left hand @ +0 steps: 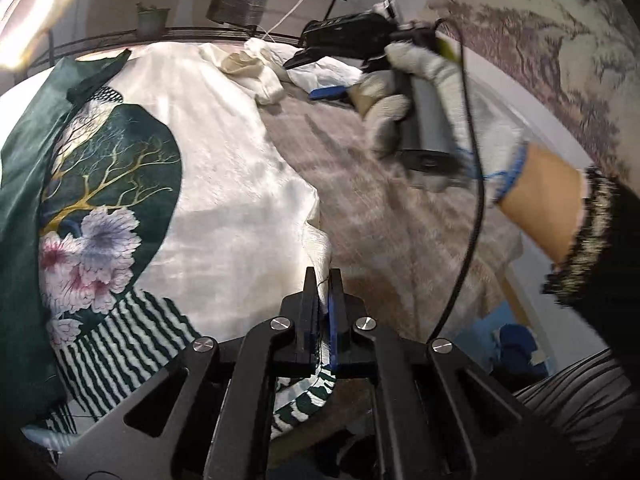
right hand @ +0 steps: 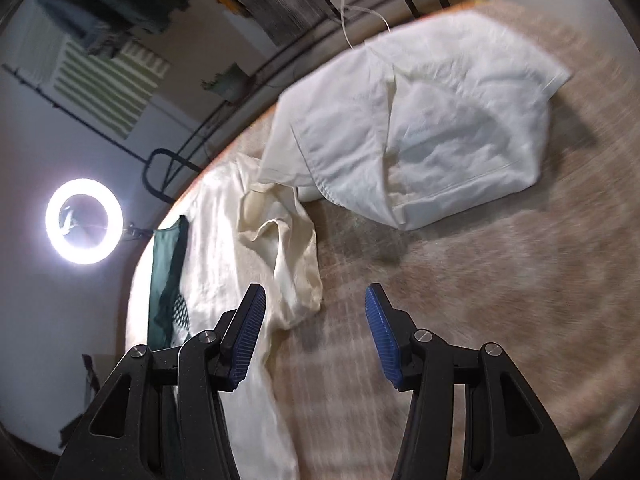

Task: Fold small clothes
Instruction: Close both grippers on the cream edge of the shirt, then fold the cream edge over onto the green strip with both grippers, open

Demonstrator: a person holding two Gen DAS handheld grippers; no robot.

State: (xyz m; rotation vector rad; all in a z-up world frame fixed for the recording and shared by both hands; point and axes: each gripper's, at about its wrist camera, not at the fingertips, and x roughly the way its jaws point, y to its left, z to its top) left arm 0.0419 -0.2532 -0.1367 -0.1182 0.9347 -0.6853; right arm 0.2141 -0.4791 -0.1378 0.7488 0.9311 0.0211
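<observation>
A white satin garment [left hand: 224, 152] with a dark green tree and flower print lies spread on the table; it also shows in the right wrist view [right hand: 216, 248]. My left gripper [left hand: 323, 276] is shut on its near right edge. My right gripper [right hand: 316, 296] is open and empty, above the table beside the garment's cream sleeve [right hand: 288, 240]. In the left wrist view it [left hand: 320, 76] hovers at the far side, held by a gloved hand. A folded white garment [right hand: 420, 128] lies beyond it.
The table has a beige woven cover [right hand: 500, 280]. A ring light [right hand: 84, 221] glows at the left. A dark metal rack [right hand: 280, 12] stands behind the table. A black cable [left hand: 472, 200] hangs from the right gripper.
</observation>
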